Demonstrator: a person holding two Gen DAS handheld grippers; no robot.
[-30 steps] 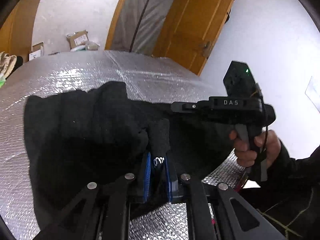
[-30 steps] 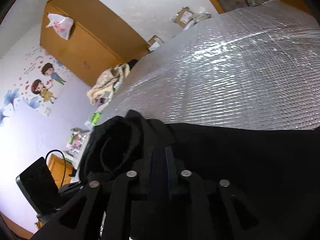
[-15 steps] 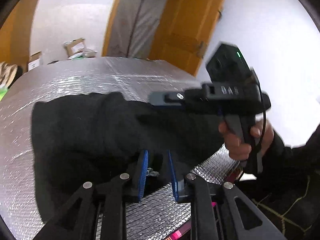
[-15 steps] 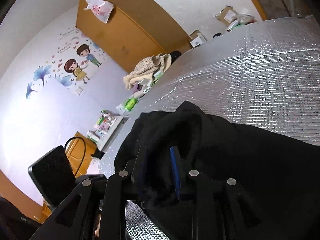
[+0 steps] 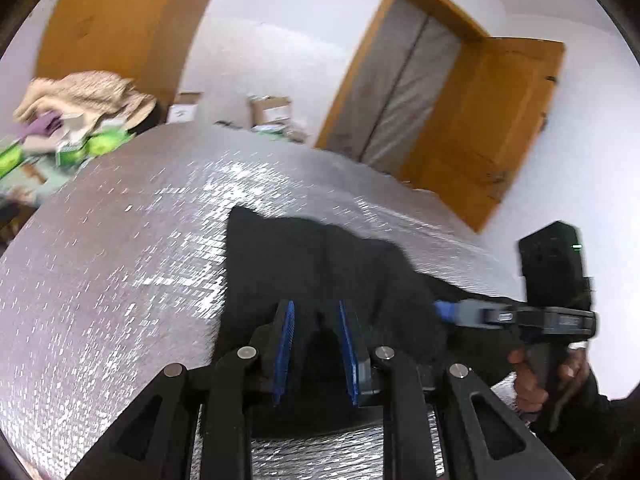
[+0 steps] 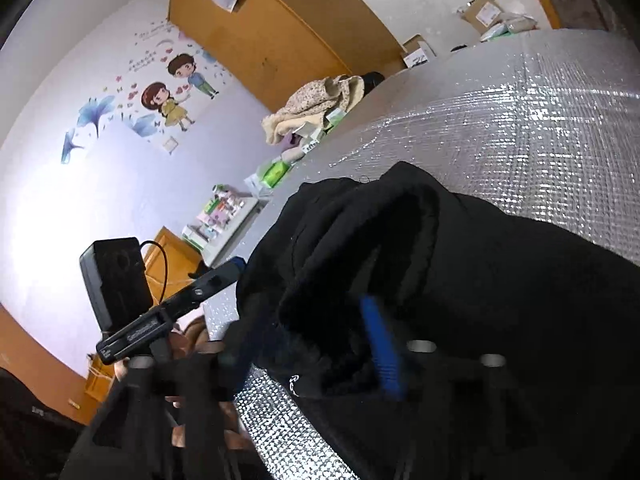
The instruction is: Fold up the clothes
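A black garment (image 5: 320, 264) lies bunched on the silver foil-covered table (image 5: 120, 264). My left gripper (image 5: 315, 320) is low over the garment's near edge. Its blue pads (image 5: 285, 340) stand apart, with a dark fold lying loose between them. In the right wrist view, the right gripper (image 6: 312, 344) is opening its jaws wide around a thick roll of the garment (image 6: 500, 280). One blue pad (image 6: 382, 344) is clear of the cloth, and the other finger is blurred. Each view shows the other gripper beside the cloth: the right gripper (image 5: 446, 312) and the left gripper (image 6: 236, 265).
A hand (image 5: 532, 384) holds the right gripper at the table's near right edge. A beige cloth pile (image 5: 84, 92) and green packets (image 5: 100, 144) sit beyond the far left edge. Cardboard boxes (image 5: 268, 108) and a wooden door (image 5: 488, 132) stand behind. A cluttered shelf (image 6: 224, 216) is at the left.
Both grippers were shut on the black cloth and have since spread their jaws, the right one widest just now. The left view has swung left, showing more bare foil.
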